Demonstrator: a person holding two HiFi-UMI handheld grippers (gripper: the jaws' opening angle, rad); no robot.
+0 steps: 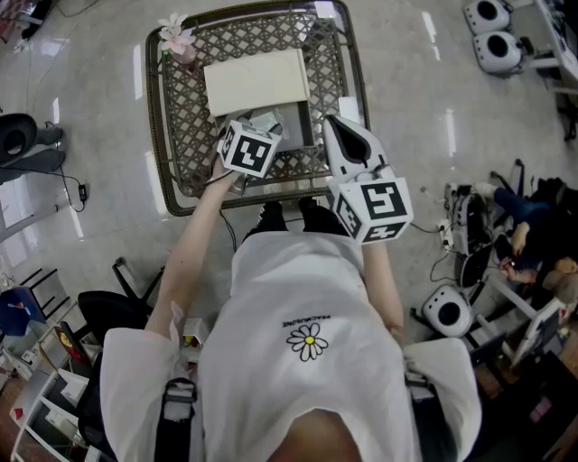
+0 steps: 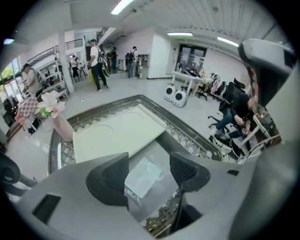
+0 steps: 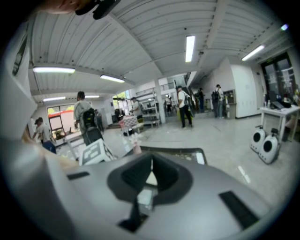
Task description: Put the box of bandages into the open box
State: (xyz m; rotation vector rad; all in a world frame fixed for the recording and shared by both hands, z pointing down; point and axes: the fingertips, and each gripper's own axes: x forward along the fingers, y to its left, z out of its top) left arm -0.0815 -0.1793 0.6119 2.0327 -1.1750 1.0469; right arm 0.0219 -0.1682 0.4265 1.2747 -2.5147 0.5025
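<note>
Left gripper view: box of bandages (image 2: 143,176) lies inside open box (image 2: 161,146), white lid (image 2: 117,133) beyond. Left claw (image 2: 149,165) spread wide above it, touching nothing. Right claw (image 3: 151,176) closed, empty, near desk (image 1: 181,117) edge. Placement looks done; next: pull left claw clear.

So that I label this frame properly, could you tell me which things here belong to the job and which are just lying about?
Job:
- box of bandages, lying inside the open box
- left gripper, open above it

Lying about:
- flower vase
- white round machines on the floor
</note>
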